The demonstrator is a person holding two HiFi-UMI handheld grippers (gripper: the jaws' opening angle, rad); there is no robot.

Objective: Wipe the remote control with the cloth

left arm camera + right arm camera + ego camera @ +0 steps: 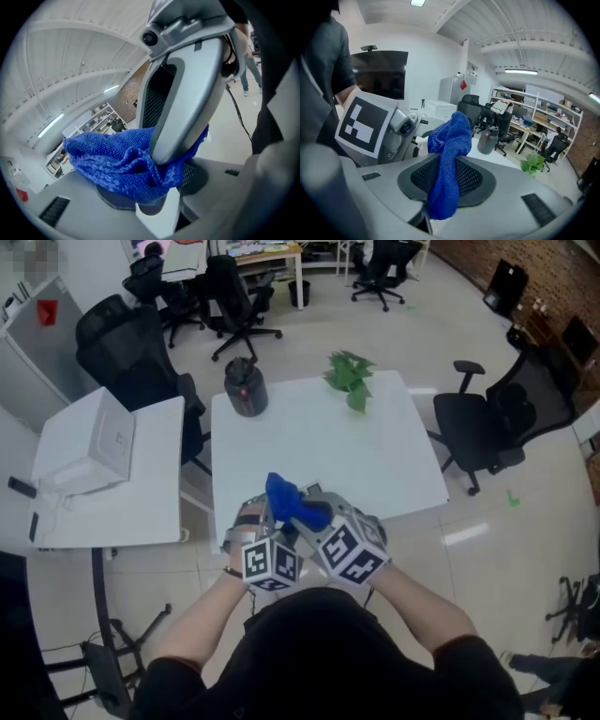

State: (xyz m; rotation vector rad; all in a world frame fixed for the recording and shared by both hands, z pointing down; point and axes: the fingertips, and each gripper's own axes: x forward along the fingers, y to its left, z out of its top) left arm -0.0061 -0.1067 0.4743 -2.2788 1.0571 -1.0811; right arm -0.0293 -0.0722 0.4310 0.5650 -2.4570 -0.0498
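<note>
Both grippers are raised together over the near edge of the white table (375,456). My right gripper (445,173) is shut on a blue knitted cloth (449,150), which hangs bunched between its mesh pads. In the head view the cloth (289,500) sticks up between the two marker cubes. My left gripper (154,187) grips a white slab, apparently the remote control (158,216); only its end shows. The cloth (117,159) lies draped over that slab, with a right gripper finger (187,93) pressing down on it. The left gripper's cube (365,124) shows close beside the cloth.
A dark jug (246,387) and a green plant (350,371) stand at the table's far side. A white box (84,442) sits on a side table to the left. Black office chairs (487,423) stand right and behind left (136,357).
</note>
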